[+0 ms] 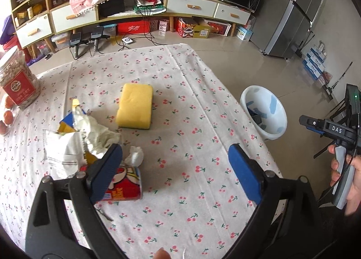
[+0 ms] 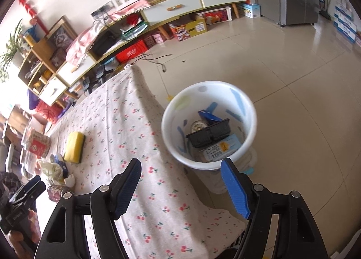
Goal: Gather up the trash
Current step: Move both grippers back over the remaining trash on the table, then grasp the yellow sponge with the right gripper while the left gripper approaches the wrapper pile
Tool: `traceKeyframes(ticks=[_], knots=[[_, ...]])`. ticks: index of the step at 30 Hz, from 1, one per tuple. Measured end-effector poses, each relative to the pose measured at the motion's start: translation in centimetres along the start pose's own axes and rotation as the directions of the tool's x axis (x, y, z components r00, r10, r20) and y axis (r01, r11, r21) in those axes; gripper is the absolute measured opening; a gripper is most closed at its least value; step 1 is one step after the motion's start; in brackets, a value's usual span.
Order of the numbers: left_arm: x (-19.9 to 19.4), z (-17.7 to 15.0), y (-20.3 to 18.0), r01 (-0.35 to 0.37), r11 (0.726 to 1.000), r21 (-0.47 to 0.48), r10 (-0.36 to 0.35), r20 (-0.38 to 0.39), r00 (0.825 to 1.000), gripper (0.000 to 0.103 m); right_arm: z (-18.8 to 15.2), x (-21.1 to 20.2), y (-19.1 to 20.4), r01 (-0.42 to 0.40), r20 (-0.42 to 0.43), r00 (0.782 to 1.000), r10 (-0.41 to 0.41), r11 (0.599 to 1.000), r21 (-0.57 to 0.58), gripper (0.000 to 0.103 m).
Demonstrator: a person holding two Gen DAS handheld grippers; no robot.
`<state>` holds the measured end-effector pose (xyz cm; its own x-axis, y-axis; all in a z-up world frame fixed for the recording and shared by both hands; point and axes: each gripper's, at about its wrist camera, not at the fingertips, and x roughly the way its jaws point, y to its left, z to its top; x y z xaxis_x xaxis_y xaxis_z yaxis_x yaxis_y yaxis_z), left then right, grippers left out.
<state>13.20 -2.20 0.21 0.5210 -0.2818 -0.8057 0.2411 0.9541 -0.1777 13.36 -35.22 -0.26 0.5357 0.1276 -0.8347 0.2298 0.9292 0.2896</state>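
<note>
Gaping left gripper (image 1: 176, 157), right gripper (image 2: 180, 180) fingers, both empty.

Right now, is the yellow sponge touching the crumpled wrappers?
Apart. The left wrist view shows bare tablecloth between the yellow sponge and the crumpled wrappers.

right tool (image 2: 180, 182) jaws apart and empty above bench (image 2: 126, 123) edge; white bin (image 2: 171, 146) on floor beside bench holds black tray (image 2: 208, 136), blue scraps; yellow sponge (image 2: 73, 146) on bench.
</note>
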Motion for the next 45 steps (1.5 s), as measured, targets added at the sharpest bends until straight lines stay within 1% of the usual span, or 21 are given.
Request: traceKeyframes(ticks=[6,12,14,17,21,26,29,32,36,41,45], knots=[[-1.0,-1.1,4.2,-0.032,0.998,-0.062,0.032,-0.001,0.999,0.095,-0.5,1.2,4.0,-0.025,-0.030,0.999,0.024,0.998,-0.064,0.076],[-1.2,-1.8,8.4,-0.074,0.987,-0.141,0.073,-0.011,0.997,0.095,-1.3,2.7,8.1,-0.035,-0.060,0.998,0.028,0.992,-0.122,0.076],[-1.3,-2.0,9.9,-0.092,0.981,-0.171,0.090,-0.022,0.996,0.095,-1.4,3.4,9.3,-0.038,-0.071,0.997,0.028,0.990,-0.136,0.076],[-1.5,-2.3,12.3,-0.103,0.969,-0.222,0.096,-0.042,0.995,0.095,-1.5,4.3,11.5,-0.047,-0.084,0.996,0.034,0.987,-0.153,0.076],[-1.9,-2.6,14.4,-0.118,0.959,-0.259,0.108,-0.053,0.993,0.095,-1.4,5.4,14.1,-0.055,-0.099,0.994,0.037,0.982,-0.181,0.077],[-1.7,-3.7,17.2,-0.127,0.931,-0.341,0.107,-0.076,0.991,0.095,-1.1,7.8,17.7,-0.065,-0.127,0.991,0.039,0.977,-0.203,0.077],[-1.9,-4.4,18.7,-0.139,0.917,-0.374,0.115,-0.085,0.990,0.095,-1.0,9.6,20.0,-0.076,-0.145,0.988,0.045,0.974,-0.212,0.077],[-2.2,-5.1,19.8,-0.150,0.903,-0.402,0.124,-0.090,0.988,0.095,-1.0,11.8,22.2,-0.086,-0.170,0.984,0.049,0.972,-0.220,0.077],[-2.4,-5.5,20.5,-0.152,0.892,-0.426,0.123,-0.094,0.988,0.095,-0.8,14.1,24.7,-0.099,-0.192,0.980,0.055,0.968,-0.231,0.077],[-2.2,-5.4,20.9,-0.153,0.888,-0.433,0.122,-0.100,0.988,0.095,-0.7,16.0,27.5,-0.118,-0.205,0.977,0.065,0.959,-0.257,0.077],[-1.7,-4.9,20.6,-0.149,0.893,-0.426,0.114,-0.106,0.988,0.095,-0.7,17.3,28.8,-0.125,-0.214,0.974,0.069,0.958,-0.259,0.077]])
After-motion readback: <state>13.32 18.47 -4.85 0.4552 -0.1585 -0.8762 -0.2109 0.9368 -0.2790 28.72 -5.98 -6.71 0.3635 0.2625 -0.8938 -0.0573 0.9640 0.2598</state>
